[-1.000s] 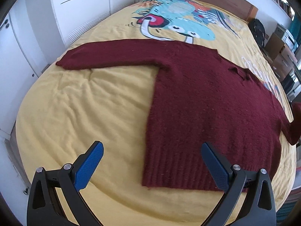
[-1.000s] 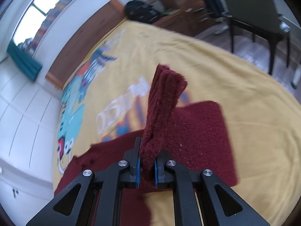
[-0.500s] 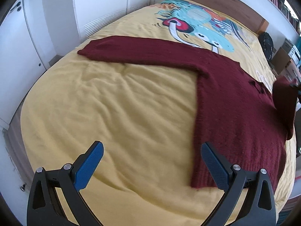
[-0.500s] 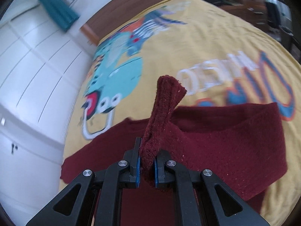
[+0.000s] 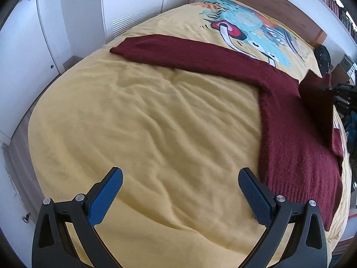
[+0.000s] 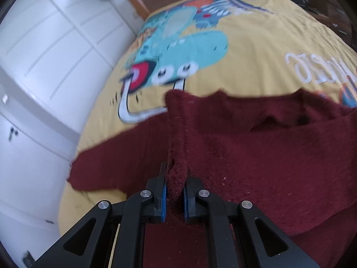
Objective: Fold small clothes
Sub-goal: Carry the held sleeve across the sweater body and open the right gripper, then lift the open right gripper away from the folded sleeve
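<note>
A dark red knitted sweater (image 5: 290, 120) lies flat on a yellow bedspread (image 5: 156, 122), one sleeve (image 5: 178, 47) stretched out to the far left. My left gripper (image 5: 180, 195) is open and empty above bare bedspread, left of the sweater's hem. My right gripper (image 6: 174, 197) is shut on the cuff of the other sleeve (image 6: 178, 134) and holds it over the sweater's body (image 6: 267, 156). That folded-over sleeve and the right gripper (image 5: 339, 91) also show at the right edge of the left wrist view.
The bedspread carries a teal cartoon print (image 5: 252, 29) near the wooden headboard (image 5: 267, 2). White wardrobe doors (image 5: 55, 29) stand along the bed's left side. A dark bag (image 5: 322, 54) and furniture sit beyond the bed's far right corner.
My right gripper has carried the sleeve cuff leftward across the sweater's body, folding the sleeve over. My left gripper has moved left, away from the hem, staying open.
</note>
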Demonstrator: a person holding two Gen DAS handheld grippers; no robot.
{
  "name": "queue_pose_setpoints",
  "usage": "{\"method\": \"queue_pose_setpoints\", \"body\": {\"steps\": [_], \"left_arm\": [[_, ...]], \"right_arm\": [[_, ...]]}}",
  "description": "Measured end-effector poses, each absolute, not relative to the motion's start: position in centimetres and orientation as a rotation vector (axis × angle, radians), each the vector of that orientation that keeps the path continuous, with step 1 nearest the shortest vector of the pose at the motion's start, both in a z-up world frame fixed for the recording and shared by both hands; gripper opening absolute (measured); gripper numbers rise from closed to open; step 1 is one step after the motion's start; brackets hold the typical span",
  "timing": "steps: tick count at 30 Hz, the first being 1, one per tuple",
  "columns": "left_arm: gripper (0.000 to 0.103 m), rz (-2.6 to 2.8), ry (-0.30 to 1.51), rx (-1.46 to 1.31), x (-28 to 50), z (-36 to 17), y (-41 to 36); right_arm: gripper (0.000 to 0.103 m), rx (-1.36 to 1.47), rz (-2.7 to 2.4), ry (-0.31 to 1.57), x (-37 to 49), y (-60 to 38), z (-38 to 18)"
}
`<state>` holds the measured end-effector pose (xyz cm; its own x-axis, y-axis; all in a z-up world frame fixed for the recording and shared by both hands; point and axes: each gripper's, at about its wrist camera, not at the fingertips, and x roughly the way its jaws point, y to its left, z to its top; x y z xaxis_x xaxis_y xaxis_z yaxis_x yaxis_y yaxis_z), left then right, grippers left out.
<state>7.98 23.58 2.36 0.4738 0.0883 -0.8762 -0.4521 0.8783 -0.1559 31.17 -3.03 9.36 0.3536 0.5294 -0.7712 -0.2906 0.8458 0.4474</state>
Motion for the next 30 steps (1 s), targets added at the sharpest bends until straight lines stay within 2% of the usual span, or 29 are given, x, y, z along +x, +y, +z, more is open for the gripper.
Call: {"method": "queue_pose_setpoints", "body": {"steps": [6,9,11,13,17,25,30], "left_arm": [[0.102,0.343,1.041,-0.396,7.7,1.9,23.8],[0.102,0.344,1.049,-0.397,7.6,1.7,23.7],[0.102,0.347,1.055,-0.395,7.6,1.6,23.6],[0.102,0.346,1.058,-0.386,7.7,1.6,23.5],[0.102,0.347,1.052,-0.351,8.0,1.9,22.7],[0.102,0.322,1.011,-0.306,8.7,3.0,20.9],[0.102,0.291,1.015,-0.281,9.6,3.3,19.6]], "right_arm": [[0.015,0.076,0.525,1.162,29.4,0.4,4.8],[0.02,0.042,0.524,1.196,28.7,1.2,2.8],[0.03,0.046,0.537,1.209,28.0,1.5,1.9],[0.047,0.056,0.549,1.204,27.5,2.0,1.6],[0.055,0.036,0.571,1.196,26.6,3.3,1.6],[0.056,0.004,0.541,1.086,26.4,0.6,4.3],[0.056,-0.059,0.419,1.09,27.1,-2.2,2.8]]}}
